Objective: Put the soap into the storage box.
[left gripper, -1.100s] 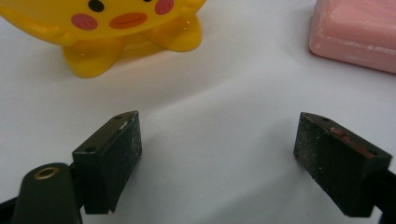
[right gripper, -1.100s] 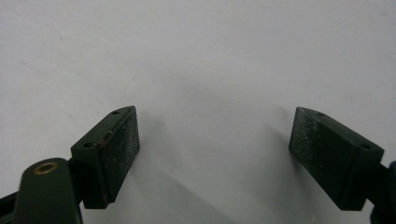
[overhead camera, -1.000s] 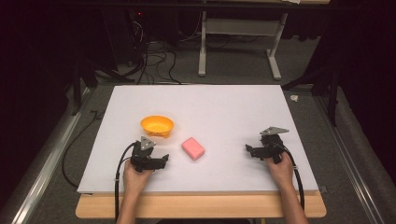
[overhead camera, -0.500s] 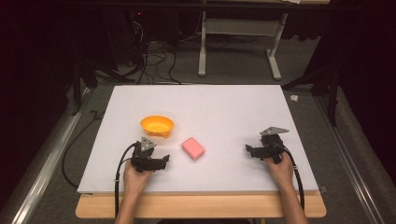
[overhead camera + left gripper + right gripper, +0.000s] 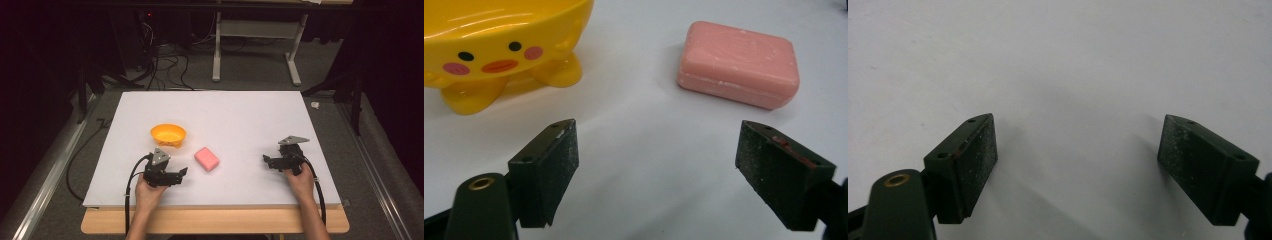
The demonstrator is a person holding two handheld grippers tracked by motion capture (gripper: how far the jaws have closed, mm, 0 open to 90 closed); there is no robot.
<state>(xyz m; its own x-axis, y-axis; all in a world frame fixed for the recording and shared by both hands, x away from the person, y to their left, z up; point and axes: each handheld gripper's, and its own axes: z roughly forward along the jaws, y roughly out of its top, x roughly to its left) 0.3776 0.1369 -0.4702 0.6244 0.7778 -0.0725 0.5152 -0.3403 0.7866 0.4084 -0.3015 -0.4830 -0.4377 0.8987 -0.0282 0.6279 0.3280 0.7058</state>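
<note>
soap [image 5: 206, 159], a pink bar, lies flat on the white table [image 5: 240, 115], a little left of the middle and toward the near edge. starting from the left of the high view: the yellow bowl [image 5: 168, 135] stands on the table just behind the left gripper [image 5: 183, 171], and in the left gripper view it shows a little duck face [image 5: 496, 59] and stubby feet [image 5: 474, 95]. the left gripper sits low over the table in the person's left hand [image 5: 149, 191], its black jaws spread wide with nothing between them but bare tabletop. those jaws point toward the soap, which lies just beyond them and to the right in the left gripper view [image 5: 739, 64], apart from both pads and apart from the bowl too. a cable [image 5: 131, 185] trails back from the gripper over the near edge. moving right, past the soap and an open stretch of table, the right gripper [image 5: 267, 160] rests near the right side in the person's right hand [image 5: 301, 181], grey plate [image 5: 293, 140] on top. its jaws are spread wide as well, holding nothing, looking over plain white table in the right gripper view [image 5: 1073, 145]. the two grippers are well apart, the soap between them and nearer the left one.
</note>
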